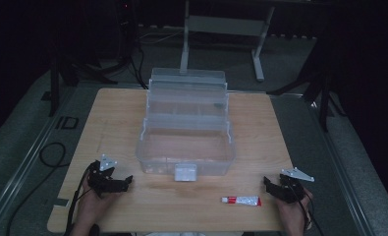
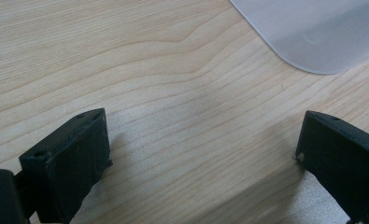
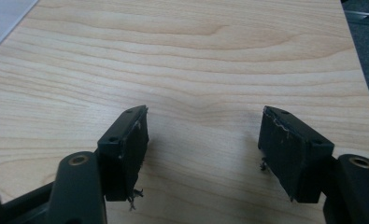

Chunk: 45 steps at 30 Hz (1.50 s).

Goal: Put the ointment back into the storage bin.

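Nearest to me, my left gripper (image 1: 114, 181) rests low on the pale wooden tabletop (image 1: 118, 118) at its near left corner, its jaws spread wide with nothing between them; in the left gripper view they frame bare wood grain. My right gripper (image 1: 286, 189) sits at the near right corner, its jaws likewise parted and empty, angled in toward the middle. I judge both are parked at the edge so the working area between them stays free.

Just left of my right gripper lies the small white tube with a red cap end (image 1: 241, 200), flat on the wood, lengthwise along the near edge and apart from everything else. It is close to the right jaws, so that hand seems the natural one to pick it up.

Beyond the tube, at the centre of the tabletop, stands the clear plastic storage box (image 1: 152, 152), its white latch (image 1: 185, 172) facing me. Its lid is swung back and its upper trays are stepped rearward, which leaves the deep bottom compartment open from above, probably to receive the tube. A rounded corner of the box (image 2: 313, 32) shows in the left gripper view.
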Motion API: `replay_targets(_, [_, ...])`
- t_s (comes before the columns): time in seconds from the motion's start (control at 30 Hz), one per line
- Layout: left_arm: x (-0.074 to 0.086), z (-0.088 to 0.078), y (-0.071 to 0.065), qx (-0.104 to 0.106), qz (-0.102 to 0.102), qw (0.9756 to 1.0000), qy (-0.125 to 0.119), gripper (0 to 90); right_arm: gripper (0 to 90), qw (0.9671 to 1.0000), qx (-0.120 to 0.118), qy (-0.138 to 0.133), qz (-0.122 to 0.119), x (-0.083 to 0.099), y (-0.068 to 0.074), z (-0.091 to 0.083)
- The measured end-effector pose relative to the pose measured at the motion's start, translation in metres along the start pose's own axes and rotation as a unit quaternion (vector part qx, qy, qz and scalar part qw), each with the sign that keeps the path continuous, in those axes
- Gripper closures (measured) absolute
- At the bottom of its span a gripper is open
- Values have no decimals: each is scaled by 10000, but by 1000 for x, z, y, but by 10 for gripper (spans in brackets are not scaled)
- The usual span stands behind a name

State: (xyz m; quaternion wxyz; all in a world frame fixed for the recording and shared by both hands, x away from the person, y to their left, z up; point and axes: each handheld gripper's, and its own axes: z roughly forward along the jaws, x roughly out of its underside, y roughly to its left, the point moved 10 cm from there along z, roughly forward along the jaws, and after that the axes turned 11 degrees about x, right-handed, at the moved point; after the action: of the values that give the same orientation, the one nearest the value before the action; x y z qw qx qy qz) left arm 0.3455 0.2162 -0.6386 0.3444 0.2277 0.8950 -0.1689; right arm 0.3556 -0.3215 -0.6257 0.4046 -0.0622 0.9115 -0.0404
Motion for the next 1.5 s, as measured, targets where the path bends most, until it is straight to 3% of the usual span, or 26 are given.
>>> replay_targets(0.37, [0,0,0,0,1,10000,0,32,347,9996,-85,-51,-269,-7,2,-11])
replay_targets(0.87, [0,0,0,0,1,10000,0,33,348,9938,-242,-129,-1073,-30,-4,-40])
replay_targets(1.13, [0,0,0,0,5,10000,4,32,348,9879,-390,-67,-1500,-39,-3,-51])
replay_targets(1.5, [0,0,0,1,3,10000,8,32,348,9760,-718,68,-2056,-48,5,-61])
